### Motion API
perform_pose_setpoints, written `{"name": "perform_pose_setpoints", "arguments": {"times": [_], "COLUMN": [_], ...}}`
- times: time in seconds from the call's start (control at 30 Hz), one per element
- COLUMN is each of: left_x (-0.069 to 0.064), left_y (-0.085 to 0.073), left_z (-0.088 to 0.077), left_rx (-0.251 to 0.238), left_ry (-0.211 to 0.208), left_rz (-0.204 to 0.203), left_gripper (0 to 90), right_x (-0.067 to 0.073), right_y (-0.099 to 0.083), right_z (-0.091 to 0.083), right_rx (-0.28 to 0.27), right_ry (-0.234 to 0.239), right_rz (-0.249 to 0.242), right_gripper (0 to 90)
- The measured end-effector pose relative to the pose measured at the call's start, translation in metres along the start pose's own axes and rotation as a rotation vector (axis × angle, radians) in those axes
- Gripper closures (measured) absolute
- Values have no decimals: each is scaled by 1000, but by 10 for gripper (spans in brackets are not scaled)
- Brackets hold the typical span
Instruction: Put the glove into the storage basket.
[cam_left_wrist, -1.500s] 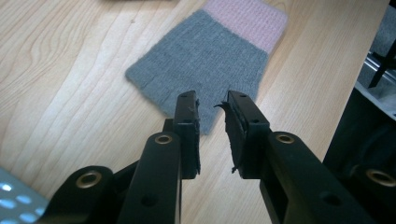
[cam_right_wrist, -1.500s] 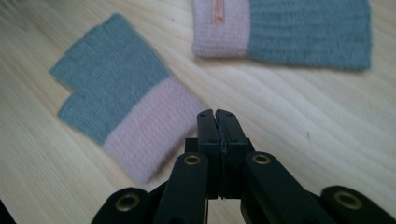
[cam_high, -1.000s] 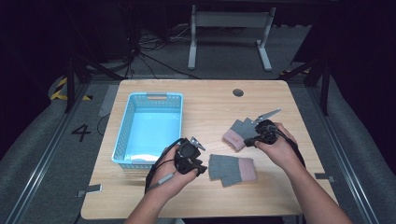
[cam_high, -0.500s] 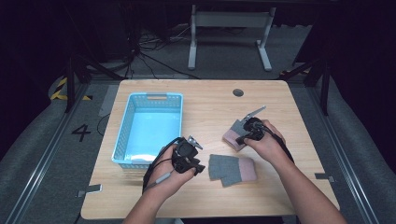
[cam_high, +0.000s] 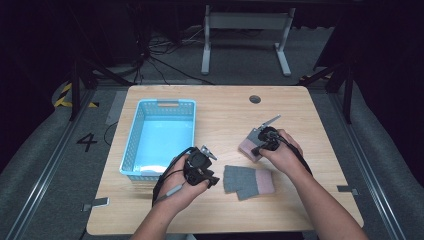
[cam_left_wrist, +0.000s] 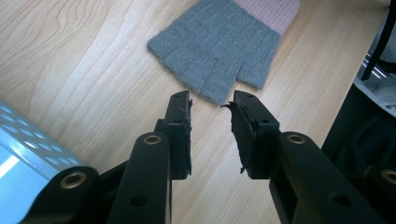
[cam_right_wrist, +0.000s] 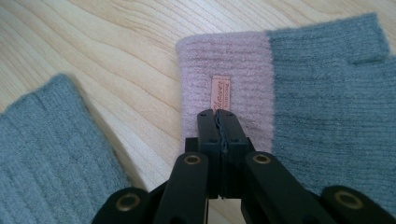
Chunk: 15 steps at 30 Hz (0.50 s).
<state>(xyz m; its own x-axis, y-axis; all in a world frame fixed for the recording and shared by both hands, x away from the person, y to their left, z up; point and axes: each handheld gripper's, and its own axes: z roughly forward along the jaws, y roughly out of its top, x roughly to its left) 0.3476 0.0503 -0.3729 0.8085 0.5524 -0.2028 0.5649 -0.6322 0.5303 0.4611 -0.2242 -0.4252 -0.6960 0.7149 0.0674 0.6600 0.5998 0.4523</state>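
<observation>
Near edge: the left gripper (cam_high: 206, 175) hovers with jaws partly open and holding nothing, just left of the near glove (cam_high: 248, 181). Farther right, the right gripper (cam_high: 260, 148), jaws closed together, rests on the pink cuff of the far glove (cam_high: 248, 144). The blue basket (cam_high: 131, 145) stands far left.

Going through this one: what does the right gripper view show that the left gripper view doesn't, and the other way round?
Right gripper view: the right gripper, fingers shut, over the pink cuff of the far glove, just below its tan label; whether it pinches the knit is unclear.
Left gripper view: the left gripper, fingers open with nothing between them, a corner of the blue basket, and the table's edge.
Both: the wood table and the grey knit of the near glove.
</observation>
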Motion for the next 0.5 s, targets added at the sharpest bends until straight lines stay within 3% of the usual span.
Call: {"name": "perform_pose_setpoints", "arguments": {"times": [0.5], "left_x": [-1], "left_y": [2], "left_z": [1], "left_rx": [3], "left_ry": [-10], "left_rz": [4], "left_gripper": [675], "right_x": [-15], "right_y": [-21], "right_z": [-15], "right_rx": [16], "right_ry": [-35], "right_rz": [39], "right_gripper": [900]}}
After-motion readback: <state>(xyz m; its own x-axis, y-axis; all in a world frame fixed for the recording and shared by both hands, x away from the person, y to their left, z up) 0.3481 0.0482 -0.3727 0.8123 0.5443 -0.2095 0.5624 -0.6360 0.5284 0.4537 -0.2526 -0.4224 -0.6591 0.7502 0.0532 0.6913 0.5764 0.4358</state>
